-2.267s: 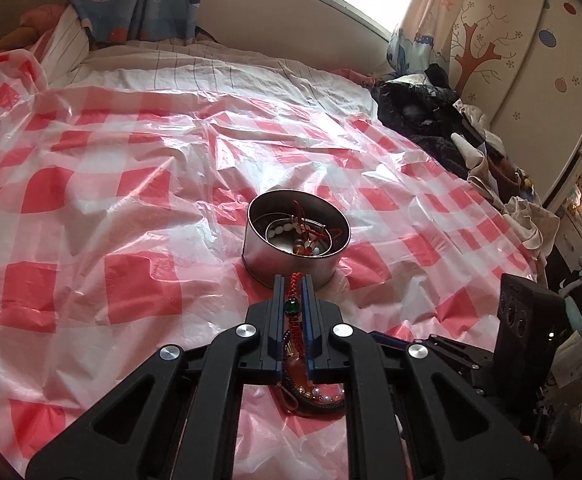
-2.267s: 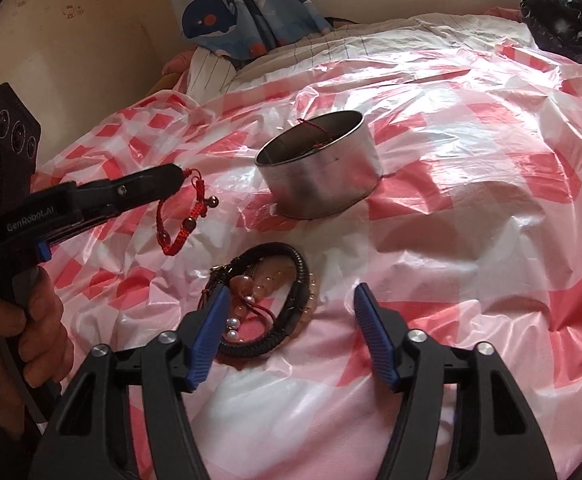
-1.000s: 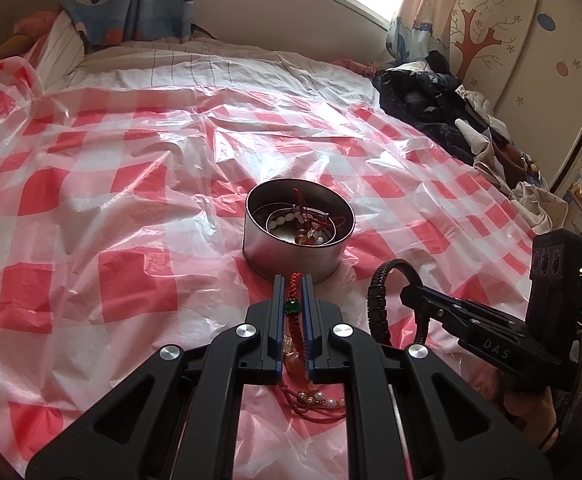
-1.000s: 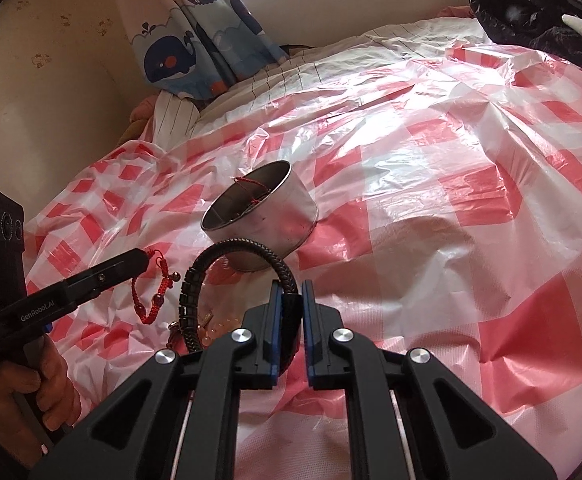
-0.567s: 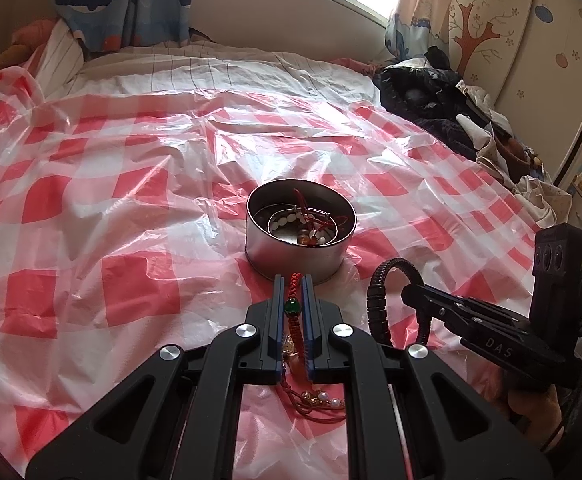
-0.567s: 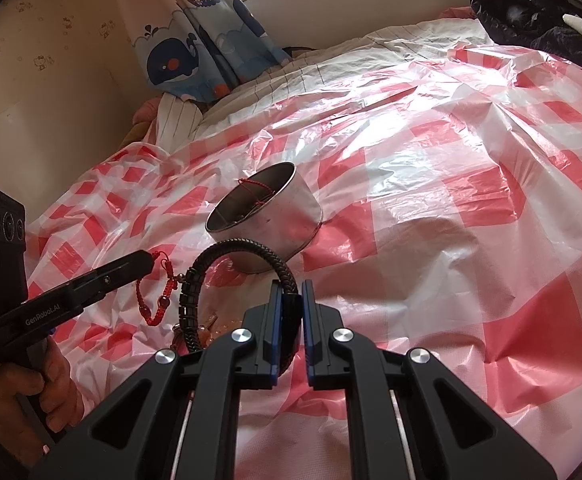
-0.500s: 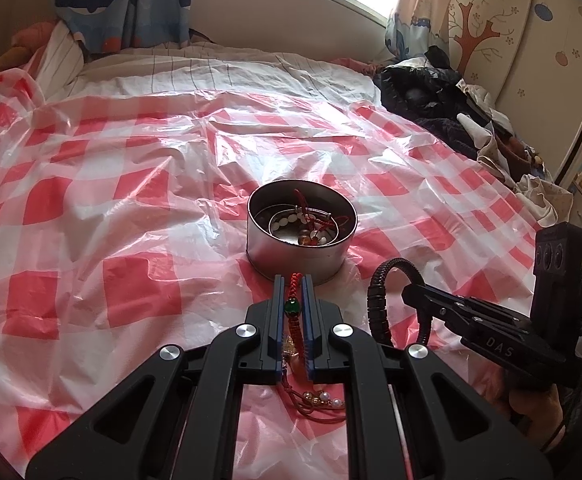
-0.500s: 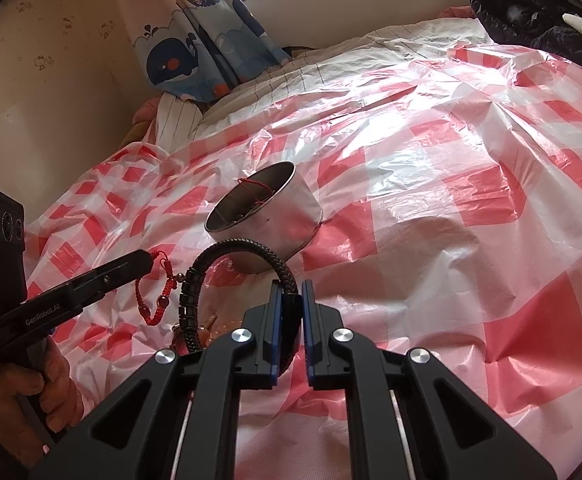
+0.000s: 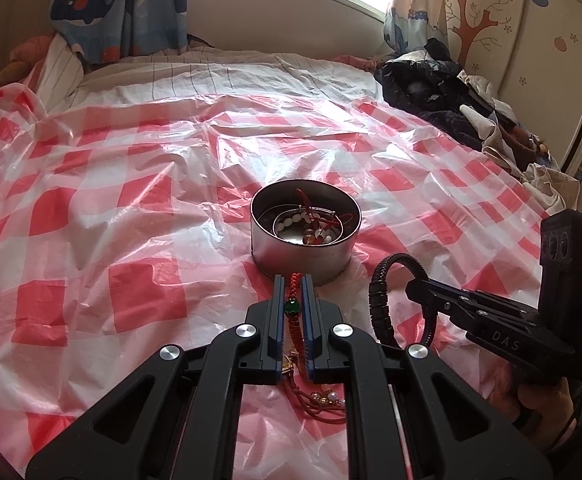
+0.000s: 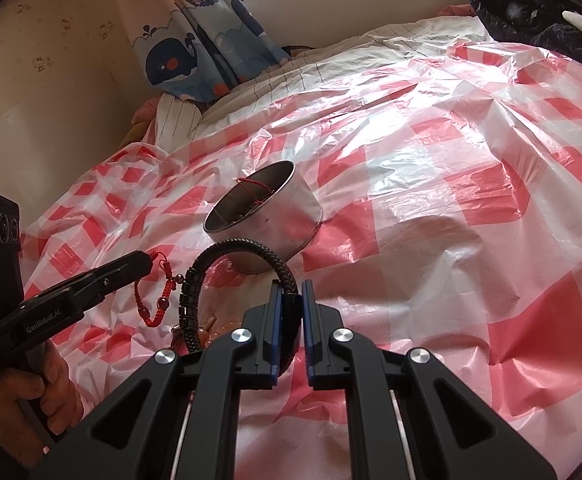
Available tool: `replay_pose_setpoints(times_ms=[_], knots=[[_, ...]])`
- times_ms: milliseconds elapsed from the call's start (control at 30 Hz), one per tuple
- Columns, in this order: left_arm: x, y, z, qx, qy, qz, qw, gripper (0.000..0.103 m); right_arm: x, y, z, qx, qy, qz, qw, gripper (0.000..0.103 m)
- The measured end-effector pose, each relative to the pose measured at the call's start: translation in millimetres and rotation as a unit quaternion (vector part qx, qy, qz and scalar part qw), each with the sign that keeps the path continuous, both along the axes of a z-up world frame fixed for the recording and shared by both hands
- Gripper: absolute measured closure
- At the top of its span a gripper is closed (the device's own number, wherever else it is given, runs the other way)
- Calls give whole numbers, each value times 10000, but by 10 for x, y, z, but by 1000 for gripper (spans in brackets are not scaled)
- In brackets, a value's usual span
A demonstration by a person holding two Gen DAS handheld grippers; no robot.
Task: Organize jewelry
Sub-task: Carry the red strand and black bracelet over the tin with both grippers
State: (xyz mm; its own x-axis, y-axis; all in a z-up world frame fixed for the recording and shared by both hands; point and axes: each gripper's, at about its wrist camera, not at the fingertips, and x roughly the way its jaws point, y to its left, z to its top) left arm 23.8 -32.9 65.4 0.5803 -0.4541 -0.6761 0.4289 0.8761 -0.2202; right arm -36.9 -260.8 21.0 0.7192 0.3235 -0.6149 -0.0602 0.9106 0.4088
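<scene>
A round metal tin (image 9: pixel 305 236) stands on the red-and-white checked plastic sheet and holds beaded and red-cord jewelry. My left gripper (image 9: pixel 292 286) is shut on a red braided bracelet (image 9: pixel 293 312) with a green bead, just short of the tin. My right gripper (image 10: pixel 291 292) is shut on a black braided bracelet (image 10: pixel 247 248) and holds it upright near the tin (image 10: pixel 267 216). The black bracelet also shows in the left wrist view (image 9: pixel 381 300). The red bracelet hangs from the left gripper in the right wrist view (image 10: pixel 159 300). More beaded jewelry (image 9: pixel 323 404) lies on the sheet under the left gripper.
The checked sheet (image 9: pixel 91 208) covers a bed. A pile of dark clothes (image 9: pixel 443 92) lies at the far right edge. Whale-print curtains (image 9: pixel 123 4) and a window wall are behind the bed. A wardrobe (image 9: pixel 531 40) stands at the right.
Since 2.3 s ago my right gripper has shut on the black bracelet and lifted it off the sheet. Over the last second both grippers have barely moved.
</scene>
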Motion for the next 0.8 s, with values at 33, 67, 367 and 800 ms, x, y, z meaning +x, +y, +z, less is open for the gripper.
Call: replay_pose_setpoints(times_ms=[33,67,367,800], knots=[[-1,-3,2,26,-12,0,10000,96,-1,2,-1,1,1,-1,10000,93],[0,-2,2,41,-21,-1,10000,96,-2,3,-1,1,1,-3,10000,93],[-15,-20,12,102,-72,0,9999,96,8,-5,-5,11,-4,-5,10000,93],[247,-130,363,-519,-326,-230,9979,96,227,-6,166,-104,-101,-105,9998,93]])
